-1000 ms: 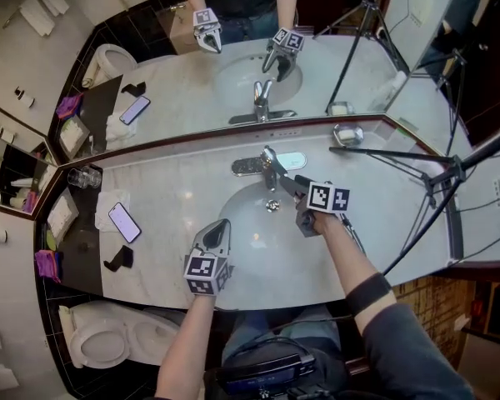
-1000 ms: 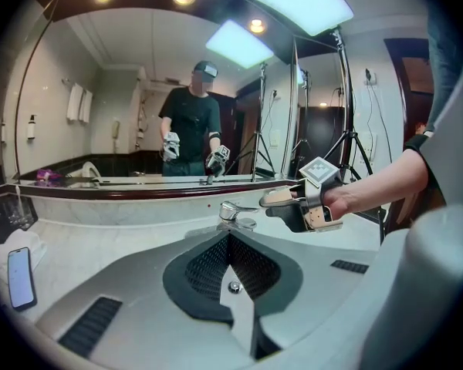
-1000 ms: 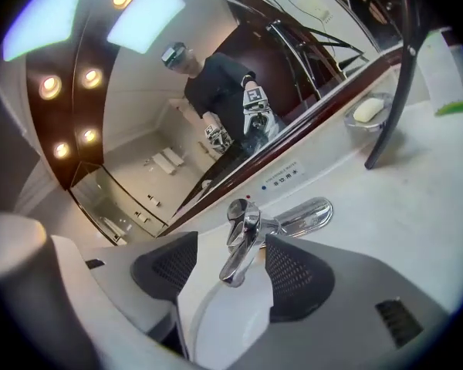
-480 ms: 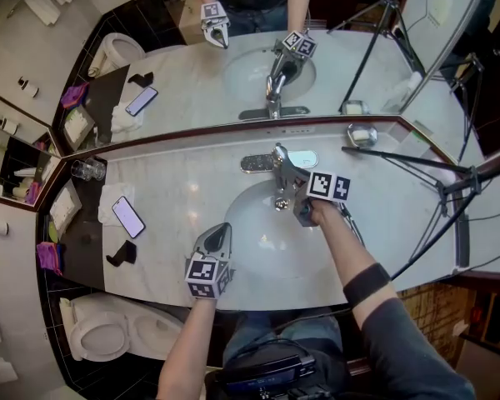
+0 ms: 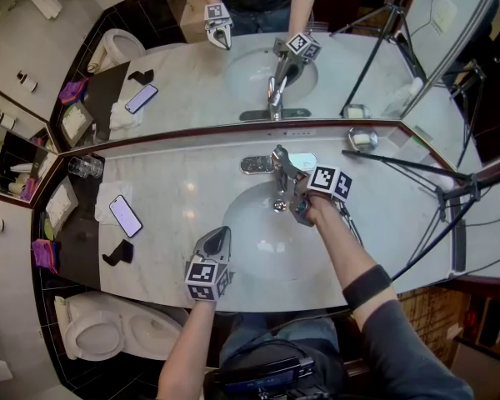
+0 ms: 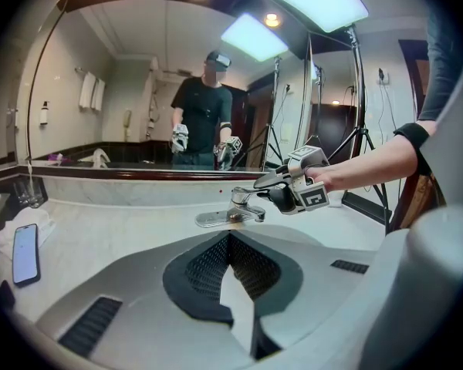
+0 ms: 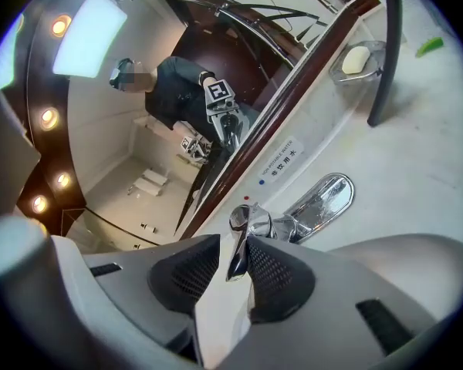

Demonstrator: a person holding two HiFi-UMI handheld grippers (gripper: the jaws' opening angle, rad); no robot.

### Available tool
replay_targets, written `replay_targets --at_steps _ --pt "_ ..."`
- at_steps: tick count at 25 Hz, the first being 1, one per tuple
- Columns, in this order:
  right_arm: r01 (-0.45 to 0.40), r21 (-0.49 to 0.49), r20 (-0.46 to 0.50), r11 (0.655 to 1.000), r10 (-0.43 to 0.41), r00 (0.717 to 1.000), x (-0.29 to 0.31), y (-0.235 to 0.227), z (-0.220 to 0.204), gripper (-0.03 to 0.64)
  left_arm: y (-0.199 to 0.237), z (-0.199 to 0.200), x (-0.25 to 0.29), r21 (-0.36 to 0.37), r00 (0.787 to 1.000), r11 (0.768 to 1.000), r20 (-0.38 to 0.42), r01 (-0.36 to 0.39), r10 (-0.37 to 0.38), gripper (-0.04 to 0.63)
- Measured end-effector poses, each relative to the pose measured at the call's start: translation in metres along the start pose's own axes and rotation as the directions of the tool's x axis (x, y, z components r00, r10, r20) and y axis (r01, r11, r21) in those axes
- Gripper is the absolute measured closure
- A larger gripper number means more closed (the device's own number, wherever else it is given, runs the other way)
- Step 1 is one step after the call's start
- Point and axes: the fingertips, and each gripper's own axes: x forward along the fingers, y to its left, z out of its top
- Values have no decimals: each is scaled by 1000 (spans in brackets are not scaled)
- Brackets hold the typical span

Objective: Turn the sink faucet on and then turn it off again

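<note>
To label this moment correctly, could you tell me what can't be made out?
- Water flow: head view, right gripper covers the spout; left gripper view, too small.
- Grip on faucet handle: right gripper view; jaws just closing round it, contact unclear.
- Tripod: head view, cut by right edge.

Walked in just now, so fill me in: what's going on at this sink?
A person holds a gripper in each hand. The right gripper has just been closing its jaws around the faucet lever, which sits between them, not yet clearly clamped. The left gripper hangs shut and empty over the sink.
</note>
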Motion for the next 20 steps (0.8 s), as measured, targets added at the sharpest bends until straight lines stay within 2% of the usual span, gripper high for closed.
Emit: replay_targets --at_steps 6,10,20 --pt "-18 39 20 999 17 1000 5 13 12 511 3 0 1 -5 1000 1000 2 -7 7 607" --pt "-7 29 19 1000 7 1000 11 20 18 465 6 3 -1 -11 1000 1000 9 -14 15 607" --pt "34 66 17 997 -35 999 14 16 21 476 8 0 -2 -24 1000 1000 11 -18 18 607"
